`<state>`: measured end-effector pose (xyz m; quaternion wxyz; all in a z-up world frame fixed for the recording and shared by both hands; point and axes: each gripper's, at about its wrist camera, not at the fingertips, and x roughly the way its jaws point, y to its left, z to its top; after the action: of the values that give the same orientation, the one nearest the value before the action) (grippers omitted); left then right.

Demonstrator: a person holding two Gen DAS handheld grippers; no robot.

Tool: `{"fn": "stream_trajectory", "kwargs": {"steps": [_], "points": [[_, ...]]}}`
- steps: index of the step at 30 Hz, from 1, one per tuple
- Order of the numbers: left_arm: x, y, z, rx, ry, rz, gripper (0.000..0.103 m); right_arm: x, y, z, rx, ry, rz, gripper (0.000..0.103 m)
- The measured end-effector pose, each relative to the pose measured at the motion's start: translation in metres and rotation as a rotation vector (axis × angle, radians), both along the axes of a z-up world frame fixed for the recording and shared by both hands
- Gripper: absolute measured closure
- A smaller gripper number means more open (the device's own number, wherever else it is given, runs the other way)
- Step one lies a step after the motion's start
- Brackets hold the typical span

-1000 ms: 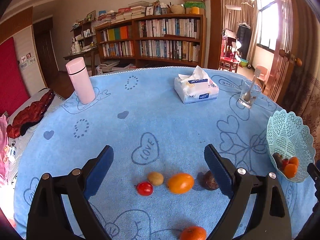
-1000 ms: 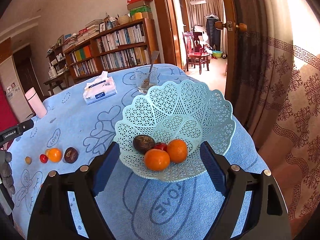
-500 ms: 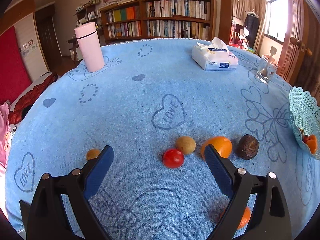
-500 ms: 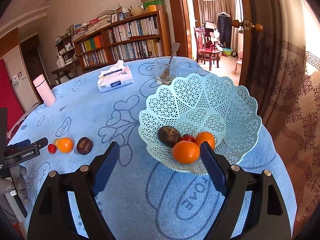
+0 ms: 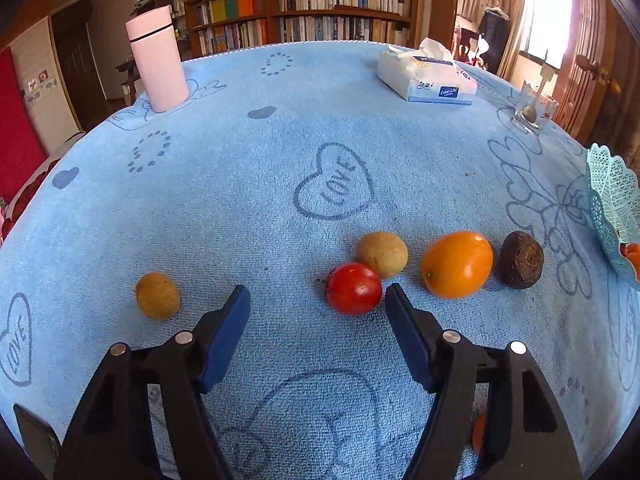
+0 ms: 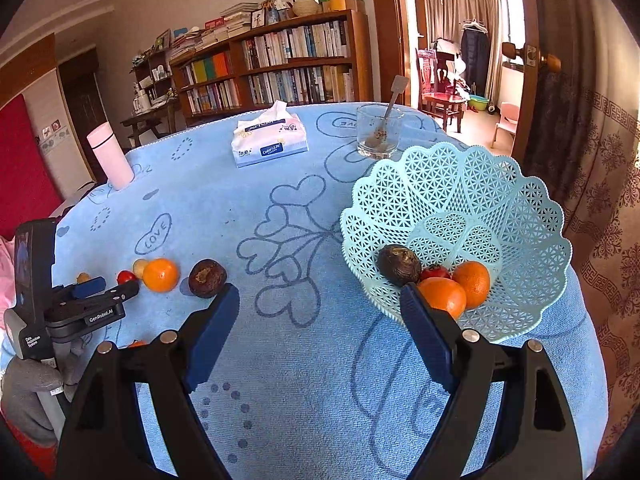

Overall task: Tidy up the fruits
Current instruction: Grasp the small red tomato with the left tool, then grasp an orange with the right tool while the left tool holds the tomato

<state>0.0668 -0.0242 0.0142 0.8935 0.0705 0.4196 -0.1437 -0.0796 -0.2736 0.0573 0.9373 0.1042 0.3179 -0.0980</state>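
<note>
"LOVE" in hearts on tablecloth (image 5: 334, 190); "GenRobot.AI" on left gripper (image 6: 100, 317)

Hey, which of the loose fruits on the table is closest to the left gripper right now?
The red tomato, just ahead of the closing left gripper by its right fingertip. The tan fruits, orange and dark brown fruit lie farther off.

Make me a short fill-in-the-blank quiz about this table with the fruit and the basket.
1. The tissue pack lies between the pink bottle and the ____.
2. The spoon stands in the ____.
3. On the cloth, the orange lies between a tan fruit and a ____ one.
4. The basket holds ____ oranges.

Missing words: glass; glass; dark brown; two
</note>
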Motion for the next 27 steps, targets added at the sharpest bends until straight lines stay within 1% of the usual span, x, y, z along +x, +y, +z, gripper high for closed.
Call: {"fn": "stream_trajectory", "kwargs": {"steps": [2,3,4,5,6,8,10,15,18,24,27], "points": [[0.002,-0.001,-0.002,-0.005,0.008,-0.007,0.045,0.003,0.006,-0.001,-0.003,0.006,0.015,0.019],[0.003,-0.002,-0.002,-0.005,0.007,-0.010,0.046,0.005,0.010,-0.002,-0.004,0.009,0.023,0.019],[0.002,-0.002,-0.002,-0.007,0.003,-0.015,0.049,0.007,0.013,-0.003,-0.003,0.013,0.033,0.019],[0.002,-0.003,-0.002,-0.013,0.000,-0.025,0.055,0.009,0.016,-0.004,0.001,0.017,0.043,0.019],[0.001,-0.003,-0.002,-0.018,-0.003,-0.033,0.057,0.011,0.019,-0.005,0.008,0.021,0.055,0.019],[-0.001,-0.002,-0.002,-0.031,-0.008,-0.043,0.066,0.015,0.025,-0.007,0.023,0.030,0.075,0.019],[-0.003,0.001,-0.002,-0.052,-0.010,-0.047,0.070,0.020,0.030,-0.008,0.033,0.038,0.094,0.019],[-0.008,0.011,0.001,-0.101,-0.010,-0.035,0.072,0.032,0.045,-0.011,0.024,0.052,0.131,0.019],[-0.011,0.017,0.005,-0.115,-0.021,-0.022,0.072,0.039,0.052,-0.013,0.018,0.066,0.147,0.019],[-0.016,0.030,0.013,-0.140,-0.051,0.014,0.072,0.054,0.066,-0.016,0.037,0.087,0.188,0.019],[-0.019,0.034,0.017,-0.135,-0.073,0.032,0.072,0.063,0.077,-0.014,0.045,0.084,0.224,0.019]]}}
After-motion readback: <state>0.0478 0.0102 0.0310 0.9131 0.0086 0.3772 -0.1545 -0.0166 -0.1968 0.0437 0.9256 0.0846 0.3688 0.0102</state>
